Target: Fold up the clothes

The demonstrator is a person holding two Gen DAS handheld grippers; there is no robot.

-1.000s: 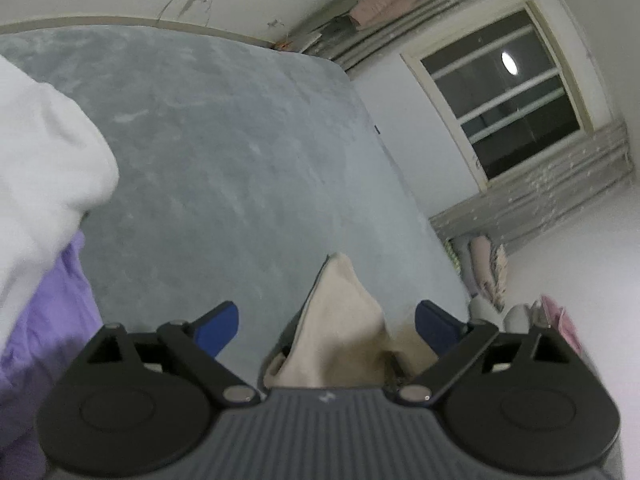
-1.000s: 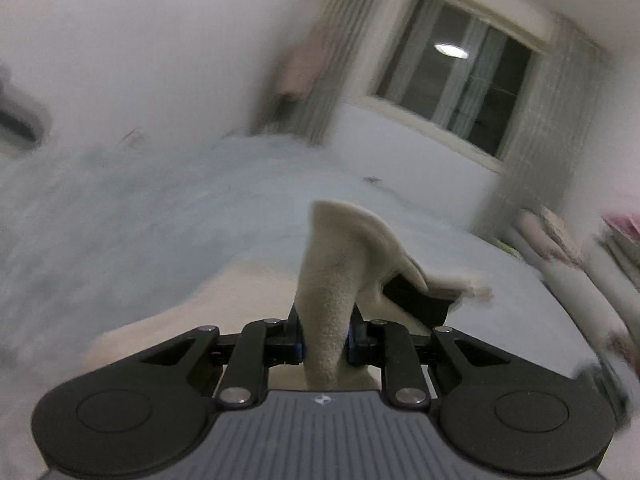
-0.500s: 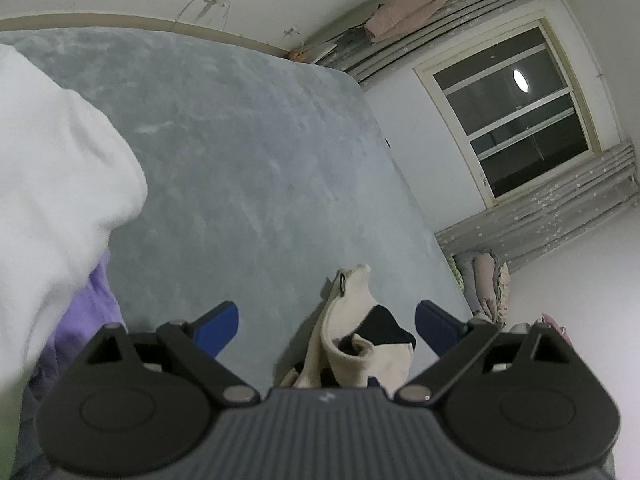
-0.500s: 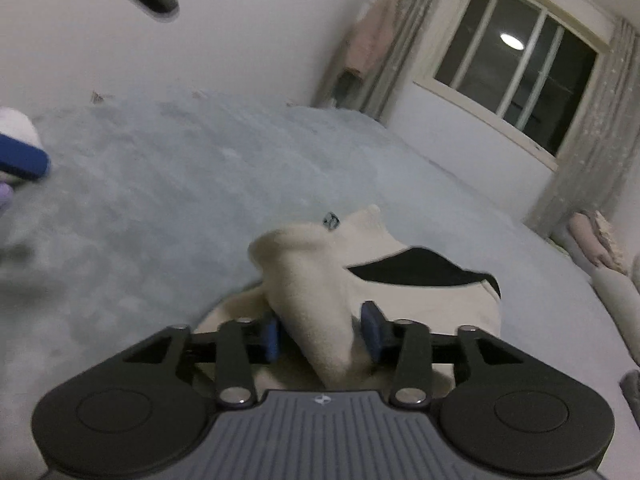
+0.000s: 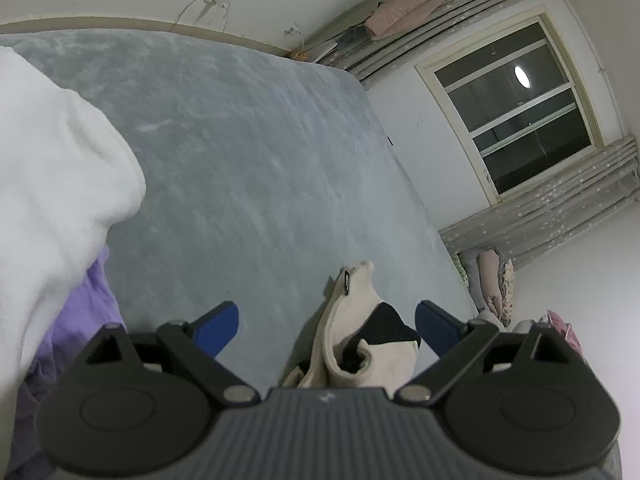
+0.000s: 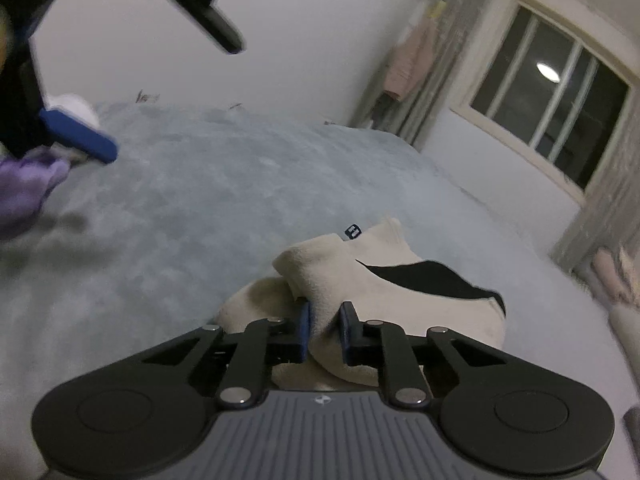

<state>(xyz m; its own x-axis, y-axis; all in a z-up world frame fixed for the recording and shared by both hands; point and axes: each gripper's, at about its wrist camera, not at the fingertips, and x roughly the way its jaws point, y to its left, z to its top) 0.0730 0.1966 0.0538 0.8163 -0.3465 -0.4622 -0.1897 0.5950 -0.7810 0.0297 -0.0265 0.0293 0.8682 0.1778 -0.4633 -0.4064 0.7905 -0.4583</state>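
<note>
My left gripper (image 5: 326, 330) hangs tilted downward with its 2 blue pads (image 5: 218, 326) spread wide apart, 1 at the left and 1 at the right of the view, and neither pad presses on anything. Seen from my right wrist, that left gripper (image 6: 160, 76) shows at the far left, blurred, its black finger reaching in from the top and 1 blue pad below it. My right gripper (image 6: 326, 330) also points downward, and its jaws are closing: the 2 blue pads stand close together with a fold of the cream garment (image 6: 400, 292) pinched between them, both pads touching the cloth.
</note>
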